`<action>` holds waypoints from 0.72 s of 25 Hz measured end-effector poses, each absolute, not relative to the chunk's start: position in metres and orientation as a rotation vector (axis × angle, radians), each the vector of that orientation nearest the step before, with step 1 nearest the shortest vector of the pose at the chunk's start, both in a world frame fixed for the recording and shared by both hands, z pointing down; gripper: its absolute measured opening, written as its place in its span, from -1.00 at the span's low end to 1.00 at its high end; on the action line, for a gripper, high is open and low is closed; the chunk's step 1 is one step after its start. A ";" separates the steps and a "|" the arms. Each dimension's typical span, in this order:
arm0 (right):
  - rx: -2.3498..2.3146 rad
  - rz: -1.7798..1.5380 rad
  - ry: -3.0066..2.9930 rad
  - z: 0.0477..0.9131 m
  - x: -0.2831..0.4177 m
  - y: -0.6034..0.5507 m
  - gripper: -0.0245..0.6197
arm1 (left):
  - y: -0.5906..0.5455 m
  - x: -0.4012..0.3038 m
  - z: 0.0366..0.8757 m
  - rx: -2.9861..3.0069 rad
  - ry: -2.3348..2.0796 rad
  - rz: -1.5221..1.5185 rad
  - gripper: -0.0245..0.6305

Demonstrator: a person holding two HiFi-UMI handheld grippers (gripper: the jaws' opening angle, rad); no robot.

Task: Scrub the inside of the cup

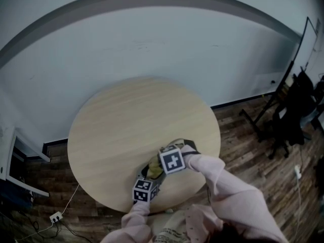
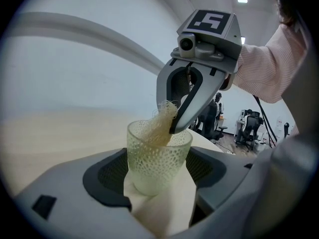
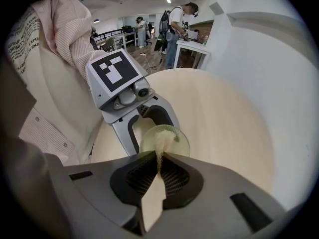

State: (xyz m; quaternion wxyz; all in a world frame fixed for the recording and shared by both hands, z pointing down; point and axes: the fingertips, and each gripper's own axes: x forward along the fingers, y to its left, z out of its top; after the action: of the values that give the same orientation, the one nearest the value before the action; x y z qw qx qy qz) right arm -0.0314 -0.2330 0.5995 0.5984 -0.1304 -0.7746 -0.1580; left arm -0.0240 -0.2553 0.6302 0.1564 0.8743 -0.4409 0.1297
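Just inside the person-side edge of the round wooden table, the cup is clamped upright in the left gripper. Its jaws are drawn in against the cup's lower sides and are only as far apart as the cup is wide. Whether the cup's base touches the table cannot be told.

The cup is a pale, yellowish-green tumbler, translucent, with a honeycomb pattern of small cells pressed all over its wall and a smooth, plain rim. It widens slightly toward the top.

Over that same edge of the table, the right gripper comes down at a slant from above. Its jaws are pinched nearly together on a wispy, straw-coloured scrubber. The scrubber's loose fibres hang past the rim and lie inside the cup, against the inner wall. One jaw tip sits at the cup's rim.

Both marker cubes sit close together above the table's edge in the head view, and pink sleeves reach in from the person's side.
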 end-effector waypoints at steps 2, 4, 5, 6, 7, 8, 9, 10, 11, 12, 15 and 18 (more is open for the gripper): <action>-0.301 -0.368 -1.793 0.599 -0.031 -0.235 -0.84 | -0.255 -0.024 0.633 2.492 -1.265 0.383 0.18; -0.299 -0.374 -1.819 0.598 -0.035 -0.237 -0.84 | -0.255 -0.024 0.634 2.487 -1.271 0.389 0.18; -0.299 -0.375 -1.831 0.597 -0.038 -0.237 -0.84 | -0.255 -0.024 0.635 2.486 -1.273 0.393 0.18; -0.300 -0.373 -1.837 0.597 -0.039 -0.237 -0.84 | -0.255 -0.024 0.636 2.485 -1.275 0.395 0.18; -0.302 -0.370 -1.837 0.598 -0.040 -0.237 -0.84 | -0.255 -0.024 0.636 2.486 -1.276 0.394 0.18; -0.303 -0.366 -1.834 0.598 -0.040 -0.237 -0.84 | -0.255 -0.024 0.636 2.489 -1.279 0.392 0.18; -0.305 -0.362 -1.830 0.598 -0.039 -0.237 -0.84 | -0.255 -0.024 0.635 2.491 -1.281 0.388 0.18; -0.306 -0.357 -1.825 0.599 -0.039 -0.238 -0.84 | -0.256 -0.024 0.634 2.493 -1.283 0.385 0.18; -0.308 -0.350 -1.819 0.599 -0.039 -0.238 -0.84 | -0.256 -0.024 0.634 2.493 -1.284 0.382 0.18; -0.310 -0.342 -1.814 0.599 -0.039 -0.239 -0.84 | -0.257 -0.025 0.634 2.493 -1.284 0.379 0.18; -0.319 -0.308 -1.798 0.600 -0.040 -0.239 -0.84 | -0.256 -0.026 0.635 2.491 -1.278 0.381 0.18; -0.323 -0.276 -1.799 0.602 -0.041 -0.241 -0.84 | -0.256 -0.024 0.633 2.496 -1.274 0.374 0.18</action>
State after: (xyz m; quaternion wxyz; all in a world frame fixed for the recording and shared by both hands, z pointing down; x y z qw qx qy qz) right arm -0.0407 -0.2411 0.6017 0.6025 -0.1394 -0.7768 -0.1190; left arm -0.0236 -0.2564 0.6327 0.1568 0.8720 -0.4450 0.1305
